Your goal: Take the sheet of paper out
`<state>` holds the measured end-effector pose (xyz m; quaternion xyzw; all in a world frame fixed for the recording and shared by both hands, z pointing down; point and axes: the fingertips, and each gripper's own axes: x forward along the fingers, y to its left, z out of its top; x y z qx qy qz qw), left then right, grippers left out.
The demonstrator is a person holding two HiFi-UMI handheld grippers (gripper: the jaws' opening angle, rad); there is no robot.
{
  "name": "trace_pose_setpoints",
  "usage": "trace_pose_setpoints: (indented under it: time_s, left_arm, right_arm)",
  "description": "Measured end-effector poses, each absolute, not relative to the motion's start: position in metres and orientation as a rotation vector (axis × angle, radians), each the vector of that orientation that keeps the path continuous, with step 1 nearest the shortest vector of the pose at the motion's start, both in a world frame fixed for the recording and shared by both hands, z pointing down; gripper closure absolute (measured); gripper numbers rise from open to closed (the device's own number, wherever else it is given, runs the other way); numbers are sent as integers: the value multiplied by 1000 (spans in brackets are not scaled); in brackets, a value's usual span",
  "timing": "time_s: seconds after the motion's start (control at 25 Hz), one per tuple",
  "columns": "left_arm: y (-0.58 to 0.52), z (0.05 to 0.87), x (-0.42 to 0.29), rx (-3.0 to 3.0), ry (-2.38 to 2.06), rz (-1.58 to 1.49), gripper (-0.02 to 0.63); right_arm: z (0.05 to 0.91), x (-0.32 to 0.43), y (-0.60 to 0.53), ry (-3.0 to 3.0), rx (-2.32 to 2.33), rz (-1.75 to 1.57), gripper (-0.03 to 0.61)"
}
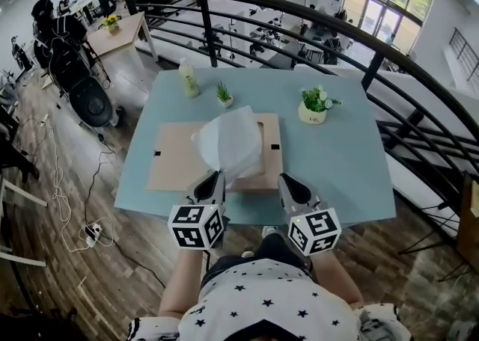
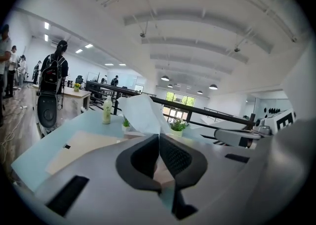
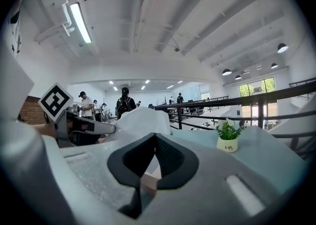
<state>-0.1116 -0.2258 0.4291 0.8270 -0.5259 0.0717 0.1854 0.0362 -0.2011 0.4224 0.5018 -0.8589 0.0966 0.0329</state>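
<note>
On the left, the left gripper (image 1: 215,176) is seen with its jaws closed on the near edge of the thin white sheet of paper (image 1: 232,141). In the left gripper view the sheet is pinched between the dark pads and rises straight out of them. From that grip the sheet runs up and away from the person. It is raised off the flat tan board-like holder (image 1: 176,164) and billows above the holder's middle, so its long axis lies roughly along the line the left jaws point. The holder lies flat on the pale-blue table top (image 1: 337,160), with its near edge just ahead of both grippers.

To the right of the sheet, the right gripper (image 1: 286,179) is held at the holder's near edge, just beside the paper. Its jaws are closed together. Whether anything thin is caught between them cannot be made out, and the sheet is seen to their left rather than in them.

The removal is judged to be under way. Because the sheet is carried by the left hand alone and lies ahead of and above its jaws, the coming move is judged to depend on the paper being drawn up and back toward the person. The right gripper is well placed to steady the holder.
</note>
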Motion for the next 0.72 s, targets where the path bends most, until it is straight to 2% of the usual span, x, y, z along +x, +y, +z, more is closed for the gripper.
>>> trace_pose_setpoints:
  time_s: [0.72]
  left_arm:
    - [-192,404,-109,2391,-1473,115,607]
  right_arm:
    - [406,42,-185,-2662,1588,226,572]
